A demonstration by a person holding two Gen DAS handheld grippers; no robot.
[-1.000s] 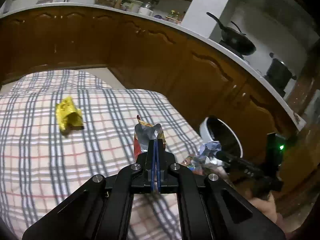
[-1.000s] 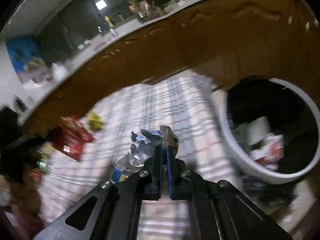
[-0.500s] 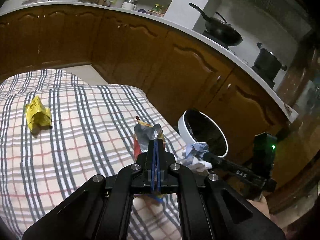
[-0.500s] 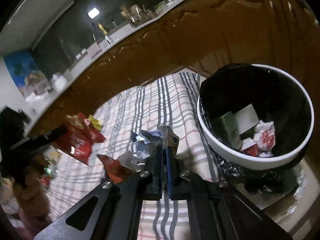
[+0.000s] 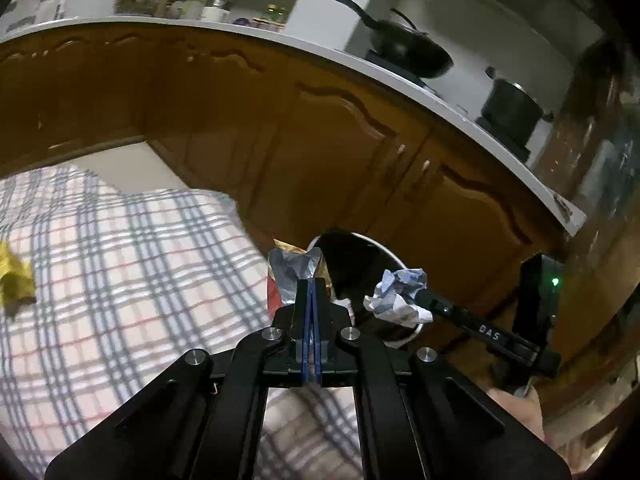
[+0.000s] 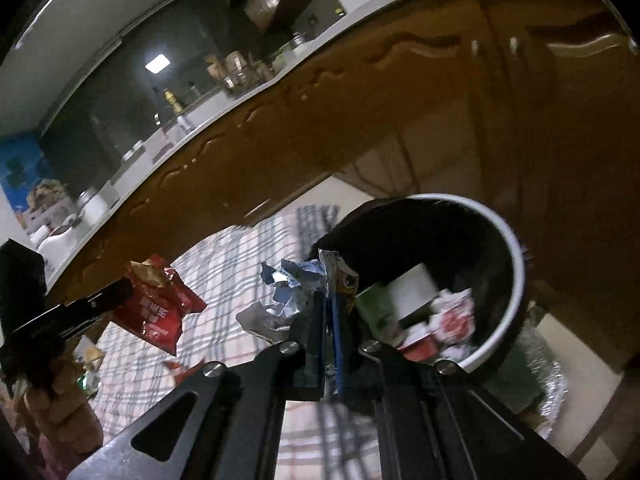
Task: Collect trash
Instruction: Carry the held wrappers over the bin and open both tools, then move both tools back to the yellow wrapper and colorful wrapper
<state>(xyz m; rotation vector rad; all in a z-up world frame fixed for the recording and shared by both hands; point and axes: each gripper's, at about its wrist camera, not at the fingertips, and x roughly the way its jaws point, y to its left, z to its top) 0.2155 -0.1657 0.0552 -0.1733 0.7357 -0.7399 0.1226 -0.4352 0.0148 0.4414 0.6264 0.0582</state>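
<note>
My left gripper [image 5: 311,285] is shut on a red snack bag [image 5: 294,272] with a silver inside; the bag also shows in the right wrist view [image 6: 156,304]. My right gripper [image 6: 329,298] is shut on a crumpled blue-and-white wrapper [image 6: 284,296], which the left wrist view [image 5: 398,296] shows held over the bin's rim. The white trash bin [image 6: 516,264] with a black liner stands just beyond the table's edge and holds several wrappers; it also shows in the left wrist view [image 5: 384,246]. A crumpled yellow wrapper [image 5: 14,280] lies on the checked tablecloth [image 5: 120,280].
Brown kitchen cabinets [image 5: 320,132] with a white counter run behind the table and bin. A black wok [image 5: 408,52] and a pot [image 5: 512,108] sit on the counter. The person's left hand [image 6: 52,408] shows at the lower left.
Both grippers have moved right toward the bin with their trash. The bin looms larger and the right gripper's wrapper now hangs over its rim. The yellow wrapper has slid to the left edge.
</note>
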